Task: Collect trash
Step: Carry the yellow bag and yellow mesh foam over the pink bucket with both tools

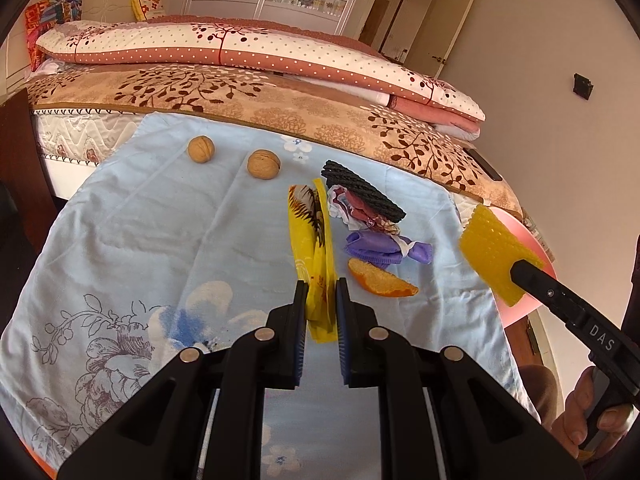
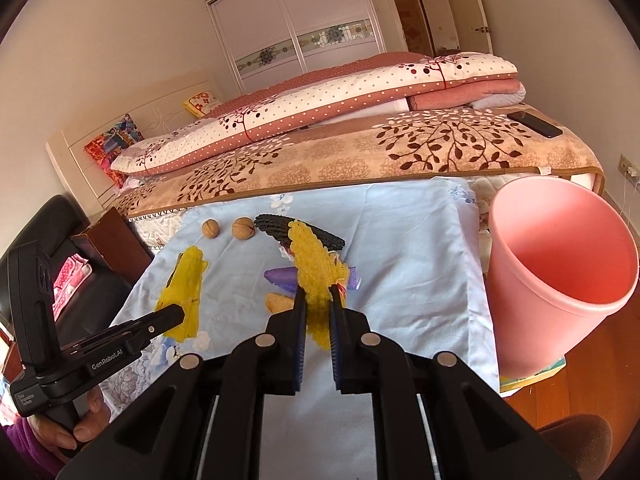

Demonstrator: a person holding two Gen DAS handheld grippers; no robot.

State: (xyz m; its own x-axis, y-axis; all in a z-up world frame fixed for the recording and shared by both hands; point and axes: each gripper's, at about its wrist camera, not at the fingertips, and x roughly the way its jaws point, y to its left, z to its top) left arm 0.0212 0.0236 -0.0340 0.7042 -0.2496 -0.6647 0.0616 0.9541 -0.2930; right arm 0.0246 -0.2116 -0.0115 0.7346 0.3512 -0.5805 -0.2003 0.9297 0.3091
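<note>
Step in hand, by my read: both grippers loaded, carry-to-bin phase.

Left gripper (image 1: 322, 292) – jaws nearly closed, pinching the yellow wrapper (image 1: 310, 236) on edge; it sticks up and away toward 12 o'clock in the left wrist view. In the right wrist view it sits at 9 o'clock, above the blue cloth (image 2: 400, 280).

Right gripper (image 2: 318, 306) – jaws squeezed in on the yellow foam net (image 2: 312, 268), which stands up from the fingers. Net is in the air, not yet over the pink bin (image 2: 560, 280), which is at 3 o'clock, just off the cloth's right edge, mouth tilted toward the camera.

Next move, judgement: swing right gripper toward 3 o'clock until the net is above the bin mouth, then open. Left has to cross the whole cloth after that; go one at a time so the grippers don't clash.

Left on the cloth, near to far: orange peel (image 1: 382, 280), purple wrapper (image 1: 384, 250), crumpled white/red wrapper (image 1: 352, 208), black foam net (image 1: 360, 190) lying on top of that wrapper, then two walnuts (image 1: 262, 164) at 11 o'clock – prob not trash, can't tell.

In the way: nothing between net and bin that I see. Bed (image 2: 360, 160) behind, w/ phone (image 2: 536, 124) on it.
</note>
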